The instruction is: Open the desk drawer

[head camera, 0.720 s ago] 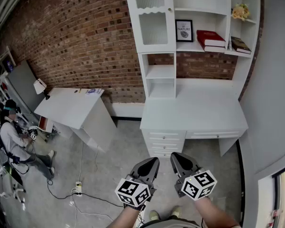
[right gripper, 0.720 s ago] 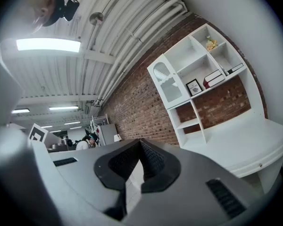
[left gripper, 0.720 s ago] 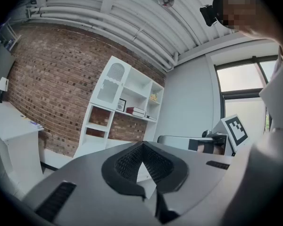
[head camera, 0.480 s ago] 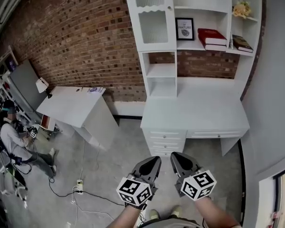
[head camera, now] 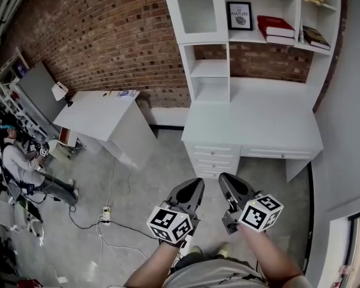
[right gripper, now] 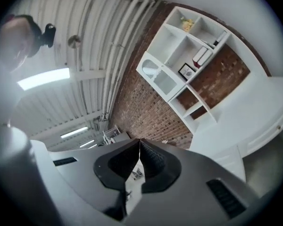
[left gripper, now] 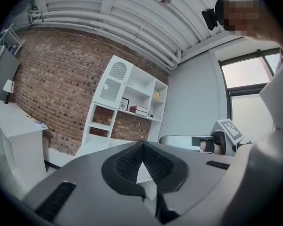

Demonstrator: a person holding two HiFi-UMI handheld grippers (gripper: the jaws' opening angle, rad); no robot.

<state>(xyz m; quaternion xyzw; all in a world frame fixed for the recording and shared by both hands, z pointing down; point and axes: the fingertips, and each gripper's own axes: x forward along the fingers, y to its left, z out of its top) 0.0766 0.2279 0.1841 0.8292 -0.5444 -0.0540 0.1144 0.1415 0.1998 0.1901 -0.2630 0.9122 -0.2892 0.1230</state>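
Observation:
The white desk (head camera: 252, 125) with a hutch stands against the brick wall. Its stack of small drawers (head camera: 215, 153) and the wide drawer (head camera: 280, 153) under the top are all closed. My left gripper (head camera: 196, 183) and right gripper (head camera: 223, 177) hang side by side over the floor, short of the desk front and apart from it. Both point toward the drawers. Both are shut with nothing between the jaws, as the left gripper view (left gripper: 142, 144) and the right gripper view (right gripper: 139, 141) show. The desk top (left gripper: 92, 147) lies ahead beyond the left jaws.
A second white table (head camera: 102, 113) stands left of the desk. A person (head camera: 21, 167) sits at the far left. Cables and a power strip (head camera: 106, 210) lie on the floor to my left. Books (head camera: 279, 30) and a framed picture (head camera: 240, 15) sit on the hutch shelves.
The head view has shifted: the desk and hutch now sit a little higher and further right in the picture. Both grippers stay shut and side by side.

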